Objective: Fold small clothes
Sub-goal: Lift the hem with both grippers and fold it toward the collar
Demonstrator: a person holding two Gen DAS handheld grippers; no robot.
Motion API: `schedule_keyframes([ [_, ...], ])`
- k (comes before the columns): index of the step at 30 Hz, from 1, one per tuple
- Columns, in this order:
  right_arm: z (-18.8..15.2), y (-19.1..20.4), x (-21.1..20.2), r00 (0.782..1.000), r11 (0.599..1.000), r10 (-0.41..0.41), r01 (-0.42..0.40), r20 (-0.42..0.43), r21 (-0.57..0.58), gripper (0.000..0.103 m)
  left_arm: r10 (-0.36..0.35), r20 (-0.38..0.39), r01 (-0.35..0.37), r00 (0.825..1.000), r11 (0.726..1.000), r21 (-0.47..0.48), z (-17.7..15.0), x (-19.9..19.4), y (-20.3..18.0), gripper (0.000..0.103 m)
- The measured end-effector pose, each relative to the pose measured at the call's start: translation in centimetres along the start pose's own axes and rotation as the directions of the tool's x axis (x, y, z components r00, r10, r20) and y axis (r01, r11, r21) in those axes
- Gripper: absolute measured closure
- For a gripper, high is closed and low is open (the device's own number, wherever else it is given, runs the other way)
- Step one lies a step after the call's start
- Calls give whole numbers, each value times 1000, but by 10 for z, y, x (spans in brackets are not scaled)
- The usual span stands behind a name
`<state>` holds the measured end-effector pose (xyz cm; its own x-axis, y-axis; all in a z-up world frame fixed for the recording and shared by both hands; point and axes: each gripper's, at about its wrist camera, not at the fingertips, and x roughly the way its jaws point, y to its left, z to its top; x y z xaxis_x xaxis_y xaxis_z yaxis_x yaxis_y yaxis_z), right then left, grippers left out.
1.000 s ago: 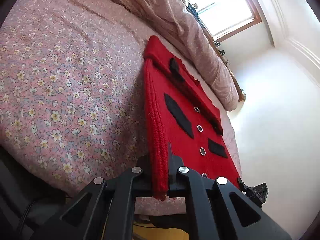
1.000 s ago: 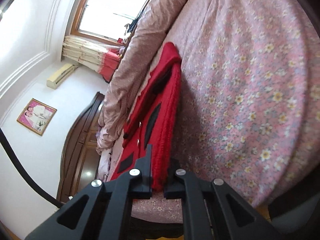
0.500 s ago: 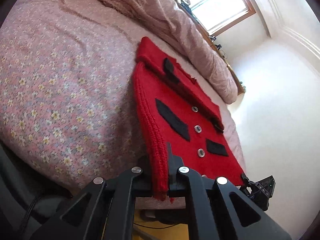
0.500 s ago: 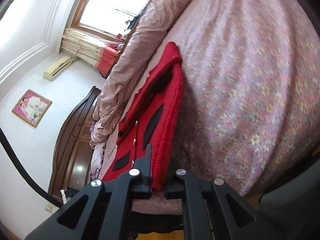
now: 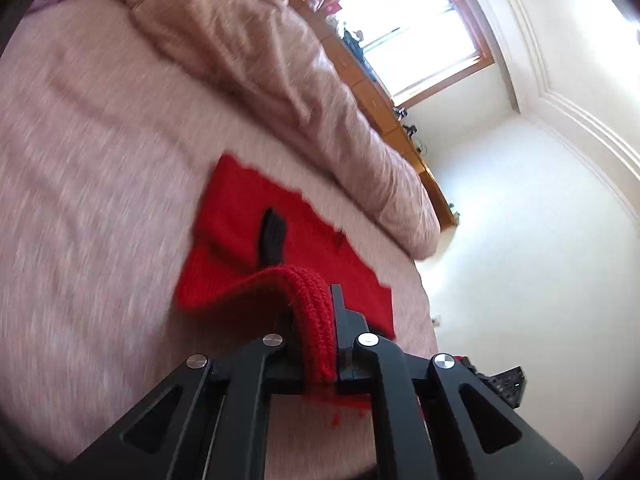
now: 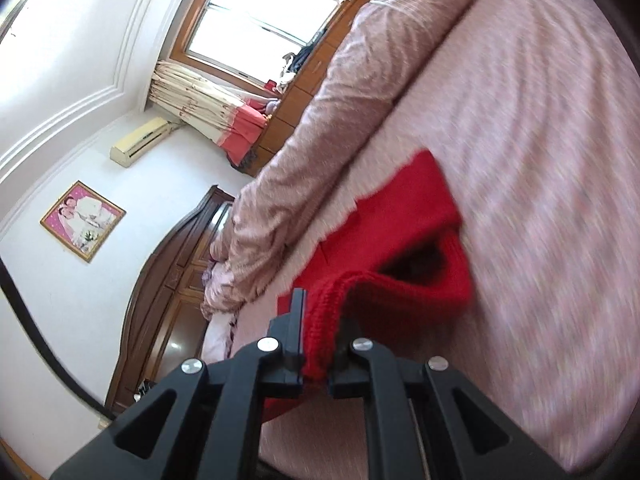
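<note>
Both grippers pinch the ribbed hem: left gripper [image 5: 316, 336] fingers closed on the red knit garment [image 5: 256, 236], right gripper [image 6: 320, 340] likewise. Garment body lies on the bed [image 5: 80, 184], hem lifted; rolled quilt [image 5: 280, 60] at 12 o'clock.

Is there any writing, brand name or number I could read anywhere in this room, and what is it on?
None can be read.
Red sweater: black patches only, no lettering.
Framed picture on the wall: a photo, no legible words.
Air conditioner: any label is too small to read.
Black device at the edge of the left view: only a tiny light, no readable text.
</note>
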<state>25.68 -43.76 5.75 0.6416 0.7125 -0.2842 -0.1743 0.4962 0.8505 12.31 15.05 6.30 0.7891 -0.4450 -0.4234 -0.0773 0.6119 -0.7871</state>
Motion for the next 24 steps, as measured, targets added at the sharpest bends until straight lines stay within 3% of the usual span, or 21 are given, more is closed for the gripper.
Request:
schedule_keyframes([
  [7, 98, 14, 85, 1000, 999, -9, 10, 15, -34, 96, 11, 52, -13, 999, 999, 34, 96, 91, -15, 102],
  [12, 147, -8, 156, 999, 999, -49, 49, 1, -6, 96, 56, 38, -56, 998, 998, -3, 132, 153, 8, 102],
  [19, 159, -64, 227, 982, 985, -165, 169, -86, 35, 95, 163, -54, -166, 985, 985, -48, 139, 225, 56, 101],
  [24, 150, -106, 245, 967, 968, -213, 228, -138, 105, 93, 215, -134, -229, 967, 969, -97, 138, 251, 81, 100],
])
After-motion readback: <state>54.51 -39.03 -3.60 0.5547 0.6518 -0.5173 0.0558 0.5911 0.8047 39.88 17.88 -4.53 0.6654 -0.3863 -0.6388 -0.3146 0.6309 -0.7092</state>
